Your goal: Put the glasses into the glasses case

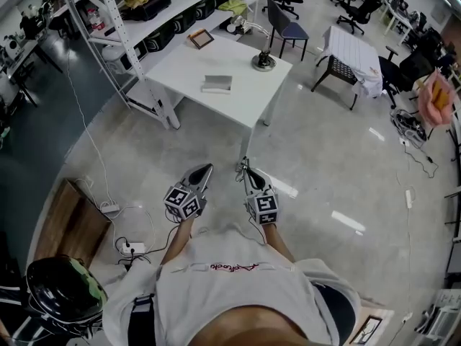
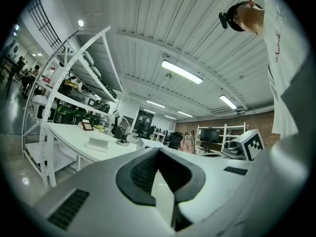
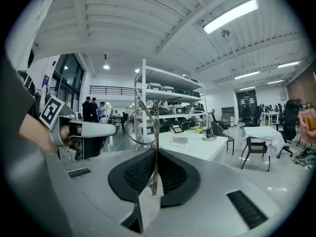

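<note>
The glasses case (image 1: 217, 83), a pale flat box, lies on the white table (image 1: 180, 67) well ahead of me; it also shows in the left gripper view (image 2: 97, 143) and the right gripper view (image 3: 180, 140). My right gripper (image 1: 245, 169) (image 3: 155, 154) is shut on the thin metal glasses (image 3: 140, 127), pinching one arm so that the round lens rim stands up past the jaw tips. Beside it my left gripper (image 1: 206, 169) (image 2: 158, 151) is shut with nothing in it. Both are held level over the floor, short of the table.
On the table stand a small framed picture (image 1: 200, 38) and a desk lamp's round base (image 1: 263, 62). Shelving (image 1: 144, 13) runs behind the table on the left. A wooden box (image 1: 68, 222) and a power strip with cables (image 1: 131, 249) lie at my left. Chairs (image 1: 287, 24) stand beyond.
</note>
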The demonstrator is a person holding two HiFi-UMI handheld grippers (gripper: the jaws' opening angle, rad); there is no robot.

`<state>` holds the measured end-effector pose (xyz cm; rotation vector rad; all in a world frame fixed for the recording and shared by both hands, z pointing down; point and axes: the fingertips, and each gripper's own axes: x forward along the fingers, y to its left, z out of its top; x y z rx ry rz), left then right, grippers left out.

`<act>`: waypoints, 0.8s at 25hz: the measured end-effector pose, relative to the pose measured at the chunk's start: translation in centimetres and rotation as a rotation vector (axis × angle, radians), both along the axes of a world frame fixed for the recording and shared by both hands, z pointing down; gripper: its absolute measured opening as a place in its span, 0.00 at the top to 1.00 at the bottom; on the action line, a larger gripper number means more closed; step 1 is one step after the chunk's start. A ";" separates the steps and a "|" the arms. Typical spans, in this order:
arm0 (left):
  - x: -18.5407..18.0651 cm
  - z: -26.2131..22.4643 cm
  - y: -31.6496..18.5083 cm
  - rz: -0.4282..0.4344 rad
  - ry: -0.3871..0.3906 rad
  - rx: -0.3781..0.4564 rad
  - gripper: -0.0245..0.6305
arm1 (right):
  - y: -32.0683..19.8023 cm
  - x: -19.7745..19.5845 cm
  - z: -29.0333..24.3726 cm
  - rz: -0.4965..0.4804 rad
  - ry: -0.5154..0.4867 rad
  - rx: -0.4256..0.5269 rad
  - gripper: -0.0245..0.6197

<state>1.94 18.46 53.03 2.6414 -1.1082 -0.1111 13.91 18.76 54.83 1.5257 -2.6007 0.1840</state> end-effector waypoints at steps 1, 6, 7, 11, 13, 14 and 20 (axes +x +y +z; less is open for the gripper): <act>0.4 0.0 0.0 -0.002 0.004 -0.003 0.95 | 0.0 0.2 0.1 -0.005 0.002 -0.003 0.95; 2.3 0.3 0.0 -0.001 -0.007 -0.011 0.95 | -0.2 1.3 0.2 -0.032 0.003 0.001 0.95; 2.7 0.4 -0.1 0.002 -0.014 -0.013 0.95 | -0.4 1.6 0.3 -0.033 -0.001 -0.002 0.95; 3.3 1.1 -0.3 -0.010 -0.014 -0.025 0.95 | -0.9 2.3 1.2 -0.039 -0.002 -0.020 0.95; 3.3 1.3 -0.7 -0.023 -0.023 -0.029 0.95 | -1.3 2.4 1.5 -0.047 0.007 -0.028 0.95; 3.2 1.3 -1.0 -0.027 -0.030 -0.027 0.95 | -1.6 2.4 1.4 -0.050 0.009 -0.027 0.95; 2.6 1.2 -3.0 -0.047 -0.018 -0.014 0.95 | -3.7 1.7 1.2 -0.071 0.019 -0.015 0.95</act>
